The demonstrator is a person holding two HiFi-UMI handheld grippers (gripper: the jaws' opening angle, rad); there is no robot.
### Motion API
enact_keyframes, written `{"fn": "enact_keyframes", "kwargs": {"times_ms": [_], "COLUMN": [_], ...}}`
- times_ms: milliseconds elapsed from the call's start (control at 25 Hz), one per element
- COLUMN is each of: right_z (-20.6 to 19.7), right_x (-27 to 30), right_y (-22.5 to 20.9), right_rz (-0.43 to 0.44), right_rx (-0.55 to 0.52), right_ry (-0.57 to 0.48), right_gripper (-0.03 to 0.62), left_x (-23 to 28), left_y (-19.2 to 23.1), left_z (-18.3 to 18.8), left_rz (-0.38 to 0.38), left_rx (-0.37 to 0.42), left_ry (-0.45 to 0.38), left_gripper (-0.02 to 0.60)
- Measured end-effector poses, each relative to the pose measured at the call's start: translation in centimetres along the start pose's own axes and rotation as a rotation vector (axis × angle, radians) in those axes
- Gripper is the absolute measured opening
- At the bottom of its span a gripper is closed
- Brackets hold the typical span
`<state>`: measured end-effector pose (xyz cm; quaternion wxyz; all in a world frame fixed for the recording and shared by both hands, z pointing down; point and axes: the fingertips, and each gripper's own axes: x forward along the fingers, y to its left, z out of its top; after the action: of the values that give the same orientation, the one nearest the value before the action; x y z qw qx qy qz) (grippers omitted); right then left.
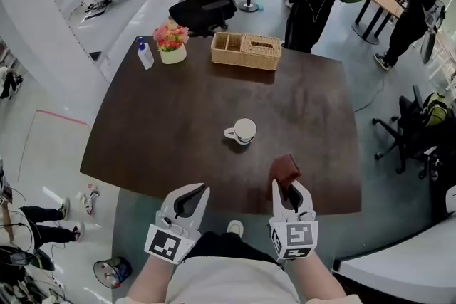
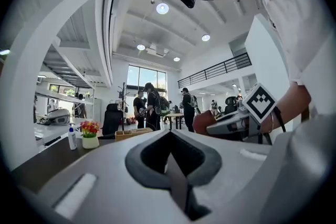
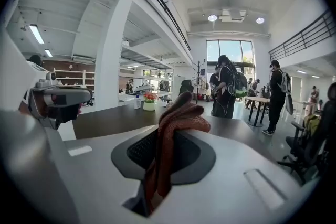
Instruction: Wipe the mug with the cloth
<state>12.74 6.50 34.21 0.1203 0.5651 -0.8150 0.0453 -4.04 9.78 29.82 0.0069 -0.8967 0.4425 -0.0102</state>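
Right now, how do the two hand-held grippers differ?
The right hand-held gripper is shut on a reddish-brown cloth; the left hand-held gripper is shut on nothing. The left slants inward toward the mug; the right points nearly straight ahead. Both are white and alike in shape.

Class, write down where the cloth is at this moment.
In the head view the cloth is pinched in the right gripper over the near edge of the table, to the right of the mug.
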Motion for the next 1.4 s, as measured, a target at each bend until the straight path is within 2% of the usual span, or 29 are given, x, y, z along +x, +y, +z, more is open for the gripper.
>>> {"fn": "enact_keyframes", "kwargs": {"times_ms": [160,240,520,640,840,960,1280,1400], "right_z": [-0.1,-0.7,-3.6,-4.6,-6.7,-8.2,-10.7,-11.3], "right_x": [3.4,5.0,10.5,12.3,16.5,17.5,19.3,19.4], "right_y": [-0.8,-0.9,-2.1,-2.7,-4.2,-4.3,-3.8,-3.5], "right_rz": [-0.004,-0.008,-0.058,-0.062,-0.071,-0.068,-0.015,-0.001], "right_rx": [0.016,0.024,0.065,0.088,0.112,0.129,0.13,0.131], "right_ry": [0.027,0.053,0.15,0.22,0.277,0.31,0.376,0.393], "right_gripper": [0.083,0.083,0.083,0.083,0.083,0.083,0.083,0.083], "left_x": [2.9,4.3,10.2,12.7,17.5,19.0,22.0,22.3], "left_y": [3.2,4.4,6.3,7.5,9.7,10.1,9.5,9.2], "left_z": [-1.7,-2.7,-8.4,-10.9,-15.7,-18.1,-19.9,-20.2], "left_rz": [0.04,0.025,-0.213,-0.251,-0.299,-0.343,-0.546,-0.593], "left_rx": [0.006,-0.003,-0.058,-0.054,-0.009,0.011,0.095,0.125], "left_ry": [0.027,0.044,0.117,0.192,0.276,0.312,0.304,0.304], "left_gripper": [0.0,0.0,0.0,0.008,0.119,0.143,0.144,0.144]}}
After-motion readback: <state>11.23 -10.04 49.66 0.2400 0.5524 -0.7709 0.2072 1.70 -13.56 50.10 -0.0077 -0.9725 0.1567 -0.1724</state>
